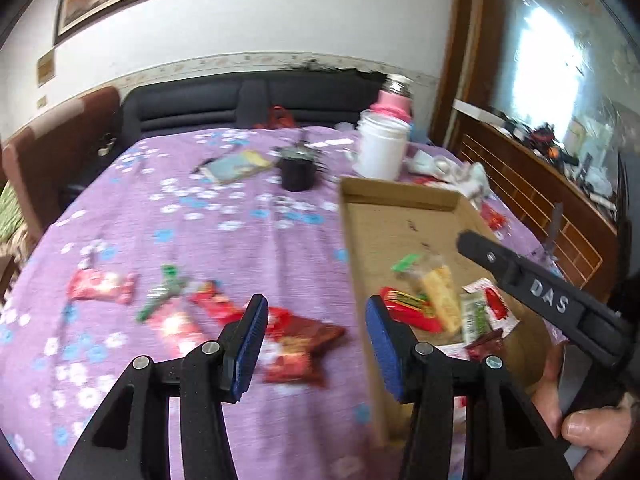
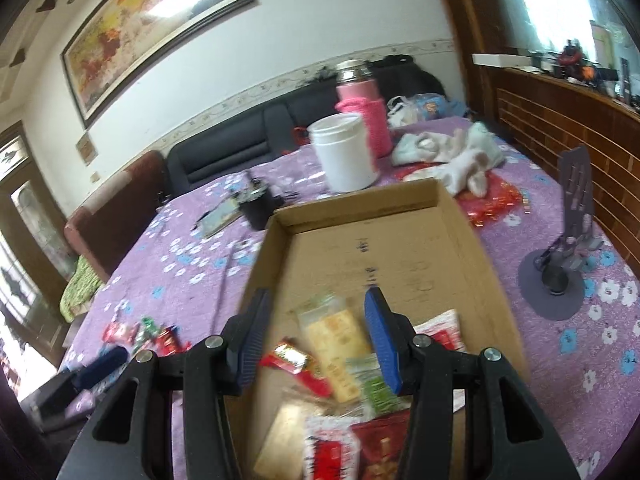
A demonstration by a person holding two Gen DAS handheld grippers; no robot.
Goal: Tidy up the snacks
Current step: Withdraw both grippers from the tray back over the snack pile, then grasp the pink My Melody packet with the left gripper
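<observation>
Just beyond the left gripper, the loose snack packets on the purple cloth smear into red and green streaks; no label can be read. Under the right gripper, the packets in the cardboard box are blurred too, the nearest cut off by the bottom edge. Its right finger hides part of the green packet. The person's hand runs off the corner.

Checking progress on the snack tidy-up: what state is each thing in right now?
Cardboard box: open, far half bare, snacks piled at near end.
Loose snacks: scattered on the tablecloth, not boxed.
White jar: upright, lid on.
Pink flask: upright.
Left gripper: jaws open, empty.
Right gripper: jaws open, empty, over the box.
</observation>
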